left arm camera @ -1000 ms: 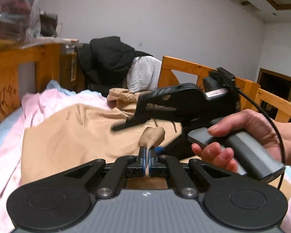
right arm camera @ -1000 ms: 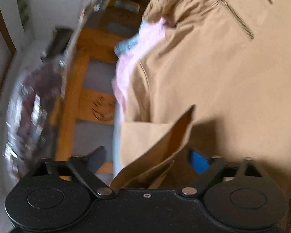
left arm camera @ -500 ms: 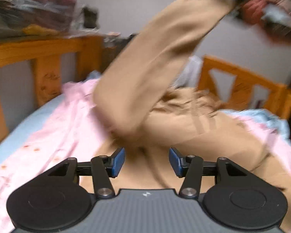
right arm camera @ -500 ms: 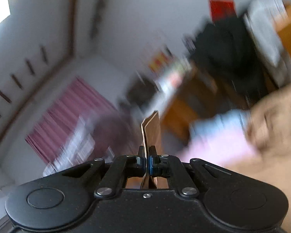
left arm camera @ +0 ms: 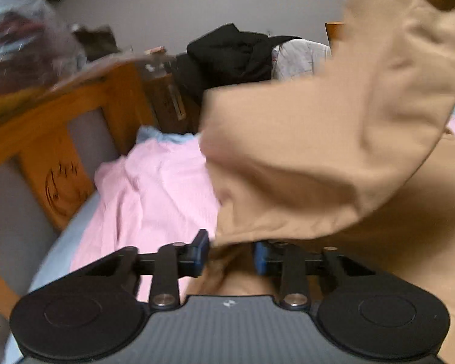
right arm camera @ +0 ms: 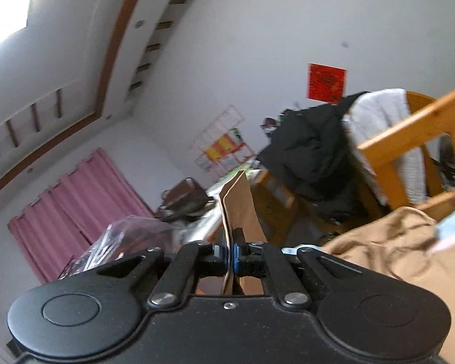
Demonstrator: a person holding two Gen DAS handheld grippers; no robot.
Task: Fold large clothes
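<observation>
- The tan jacket (left arm camera: pixel 333 157) is lying on the bed, on top of a pink sheet (left arm camera: pixel 154 188), with its body bunched toward the wooden headboard (left arm camera: pixel 60 139) end.
- The right gripper (right arm camera: pixel 230 251) is pinching a folded edge of the tan fabric, its jaws pressed together on the cloth, and is holding that piece high so it is hanging in a broad swag above the bed.
- The left gripper (left arm camera: pixel 231 250) is sitting low at the near edge of the bed, its jaws closing with tan cloth lying between them; the blue pads are not yet pressing on it.
- The step in hand looks like lifting one side or sleeve of the jacket to fold it over the body.
- Next, the left jaws probably need to finish gripping the lower edge, so both hands can carry the raised part across and lay it flat.
- A black garment (left arm camera: pixel 230 54) is piled beyond the headboard, apart from the work.
</observation>
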